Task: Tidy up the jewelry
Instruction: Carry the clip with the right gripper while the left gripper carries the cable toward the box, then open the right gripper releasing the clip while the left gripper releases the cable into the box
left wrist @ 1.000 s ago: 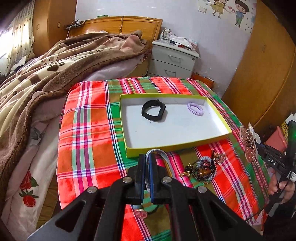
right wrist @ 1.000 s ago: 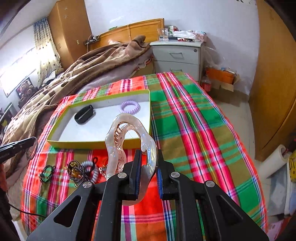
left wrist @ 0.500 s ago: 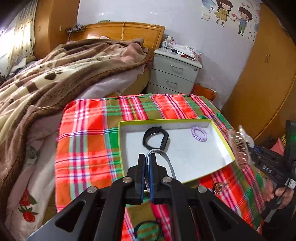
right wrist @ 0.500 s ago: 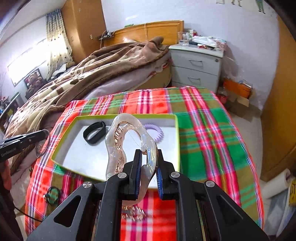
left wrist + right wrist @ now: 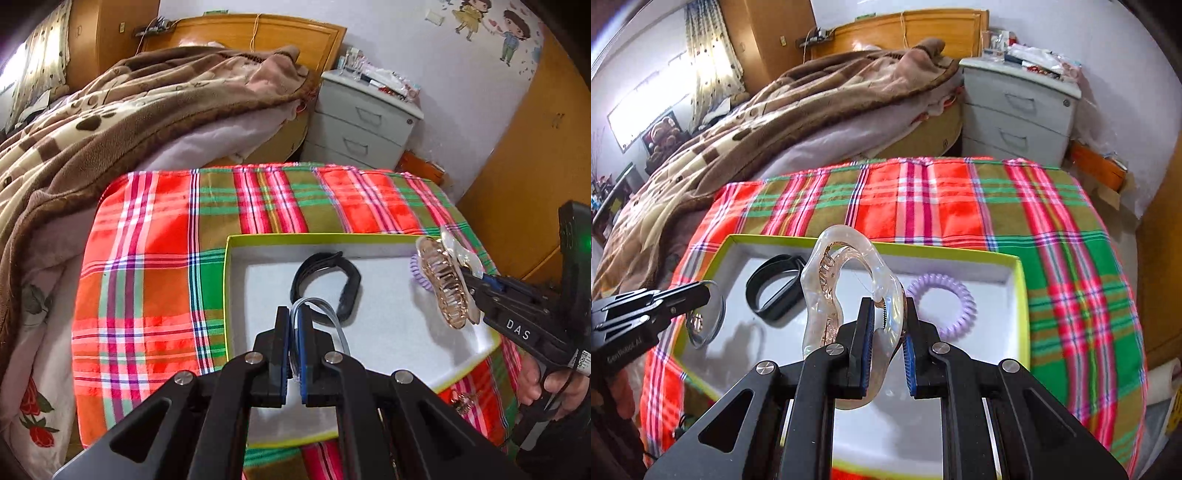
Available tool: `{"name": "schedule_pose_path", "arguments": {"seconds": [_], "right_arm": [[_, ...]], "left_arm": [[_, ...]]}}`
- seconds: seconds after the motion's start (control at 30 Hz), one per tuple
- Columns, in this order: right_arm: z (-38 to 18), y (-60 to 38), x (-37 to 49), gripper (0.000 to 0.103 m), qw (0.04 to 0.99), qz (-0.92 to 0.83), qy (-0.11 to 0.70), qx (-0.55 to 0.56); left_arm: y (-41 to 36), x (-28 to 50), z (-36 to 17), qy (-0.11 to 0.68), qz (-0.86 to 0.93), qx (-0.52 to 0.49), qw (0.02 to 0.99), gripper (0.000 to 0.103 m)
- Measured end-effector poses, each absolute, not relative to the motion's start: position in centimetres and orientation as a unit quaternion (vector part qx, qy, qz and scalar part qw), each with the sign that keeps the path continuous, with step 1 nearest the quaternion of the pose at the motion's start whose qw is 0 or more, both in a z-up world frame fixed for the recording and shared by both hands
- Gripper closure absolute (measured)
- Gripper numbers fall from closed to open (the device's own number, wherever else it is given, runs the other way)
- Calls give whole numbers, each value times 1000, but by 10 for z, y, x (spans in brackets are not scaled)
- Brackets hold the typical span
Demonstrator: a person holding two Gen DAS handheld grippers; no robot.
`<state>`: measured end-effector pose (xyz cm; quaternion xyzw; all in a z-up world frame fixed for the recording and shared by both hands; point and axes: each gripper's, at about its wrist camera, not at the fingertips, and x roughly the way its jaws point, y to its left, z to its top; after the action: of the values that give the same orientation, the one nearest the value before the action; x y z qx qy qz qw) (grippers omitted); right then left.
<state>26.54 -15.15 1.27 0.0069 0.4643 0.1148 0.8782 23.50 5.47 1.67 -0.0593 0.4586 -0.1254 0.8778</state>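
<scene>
Clear bangle (image 5: 325, 314) and pink claw clip (image 5: 846, 295) held above white tray (image 5: 388, 332); black band (image 5: 327, 284), lilac coil tie (image 5: 942, 302) inside.

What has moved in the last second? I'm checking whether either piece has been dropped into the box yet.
Both grippers carried their loads from the near plaid cloth to over the tray: left gripper with the clear ring, right gripper with the hair claw. Neither let go. Black band and purple coil tie stayed put.

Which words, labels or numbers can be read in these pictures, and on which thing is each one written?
"DAS": white letters on the black body of the right gripper, left wrist view.
Pale lettering on the left gripper, right wrist view: too blurred to read.
White sticker near the hand on the right gripper's handle: too small to read.
</scene>
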Motion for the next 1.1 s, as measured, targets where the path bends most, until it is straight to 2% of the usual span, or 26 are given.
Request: {"name": "schedule_pose_path", "arguments": {"seconds": [0.53, 0.9, 0.97, 1.1], "right_arm": [[-6, -133, 287, 88, 871, 107, 479, -32], [-7, -133, 288, 88, 872, 101, 478, -34], [-7, -133, 288, 88, 872, 101, 478, -35], [-7, -133, 289, 88, 872, 100, 478, -33]], "left_arm": [[58, 255, -15, 485, -100, -62, 867, 98], [56, 256, -14, 484, -91, -53, 869, 97], [55, 256, -14, 485, -91, -49, 869, 96], [52, 256, -11, 482, -96, -48, 870, 80]]}}
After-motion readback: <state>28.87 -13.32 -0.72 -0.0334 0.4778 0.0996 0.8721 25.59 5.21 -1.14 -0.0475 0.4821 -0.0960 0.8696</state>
